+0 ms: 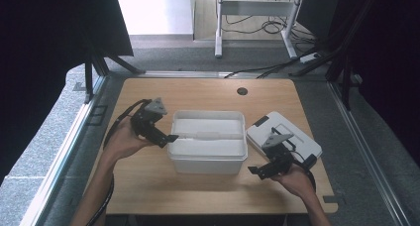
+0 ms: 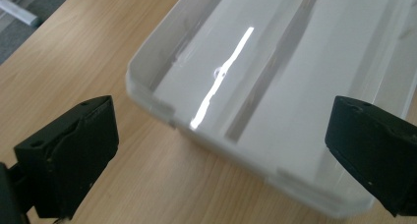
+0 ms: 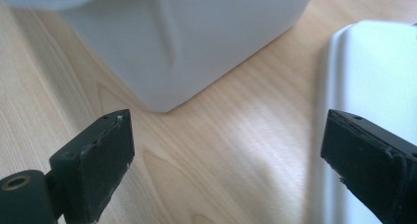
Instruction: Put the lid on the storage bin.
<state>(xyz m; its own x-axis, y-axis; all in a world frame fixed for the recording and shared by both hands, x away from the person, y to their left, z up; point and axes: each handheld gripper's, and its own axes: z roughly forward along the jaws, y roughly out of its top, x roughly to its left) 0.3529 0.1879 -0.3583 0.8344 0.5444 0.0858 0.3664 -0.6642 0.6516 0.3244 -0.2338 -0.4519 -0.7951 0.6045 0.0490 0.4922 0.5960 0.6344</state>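
A white open-topped plastic box [image 1: 208, 161] stands in the middle of the wooden table [image 1: 208, 94]. Its flat white lid [image 1: 297, 137] lies to its right. My left gripper [image 1: 167, 140] is at the box's left rim, open, nothing between its jaws. Seen from the left gripper view, the left gripper [image 2: 221, 118] looks over a corner of the box [image 2: 147, 91] into its glossy inside. My right gripper [image 1: 260, 171] hovers open near the box's front right corner, in front of the lid. Between the jaws of the right gripper [image 3: 226, 123] lies bare wood, with the box [image 3: 187, 42] ahead and the lid [image 3: 373, 62] at the right.
A round cable hole [image 1: 242, 91] sits near the table's far edge. Behind the table stand a white desk frame [image 1: 257, 8] and cables on the floor [image 1: 277, 65]. Dark curtains hang on both sides. Bare wood lies in front of the box.
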